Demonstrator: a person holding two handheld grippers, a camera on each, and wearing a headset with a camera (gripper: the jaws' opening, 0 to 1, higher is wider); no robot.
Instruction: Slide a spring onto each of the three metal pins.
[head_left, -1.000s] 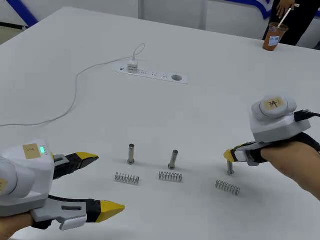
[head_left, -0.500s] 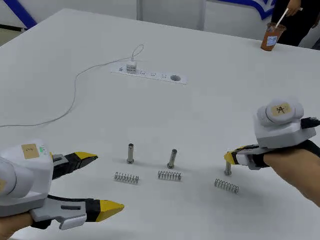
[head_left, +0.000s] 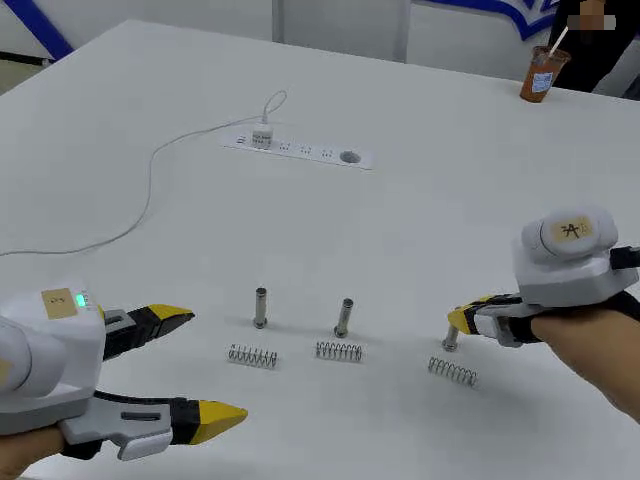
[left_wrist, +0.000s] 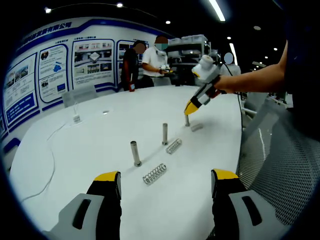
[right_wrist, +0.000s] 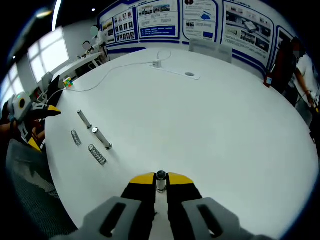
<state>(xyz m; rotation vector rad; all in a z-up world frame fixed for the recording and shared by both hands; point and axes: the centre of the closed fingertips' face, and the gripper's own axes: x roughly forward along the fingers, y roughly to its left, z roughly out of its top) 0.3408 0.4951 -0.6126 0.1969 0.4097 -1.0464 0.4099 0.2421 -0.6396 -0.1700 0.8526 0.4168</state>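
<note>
Currently my right gripper (head_left: 460, 318) has its yellow-tipped jaws pinched together on the right pin (head_left: 450, 341), a short steel cylinder standing toward the near right corner of the desk (head_left: 420, 230). In the right gripper view the pin's flat, shiny round cap sits snug between the two black-and-yellow tips. My left gripper (head_left: 210, 365) hangs over the near left corner with its jaws spread wide apart, holding nothing; its body is smooth white plastic and its fingers are black, ending in pointed yellow caps. The middle pin (head_left: 344, 317) and the left pin (head_left: 261, 307) stand upright and bare in a row with the gripped one, all parallel to the near edge, each a plain polished metal post. Three coiled wire springs lie flat on their sides, one just on the near side of each pin: the left spring (head_left: 252, 355), the middle spring (head_left: 339, 351) and the right spring (head_left: 452, 371). None of them is on a pin. The desk top is matte white and smooth. Toward the far edge lies a long white power strip (head_left: 300, 150) with a thin white cable (head_left: 150, 190) curling off toward the left edge.
</note>
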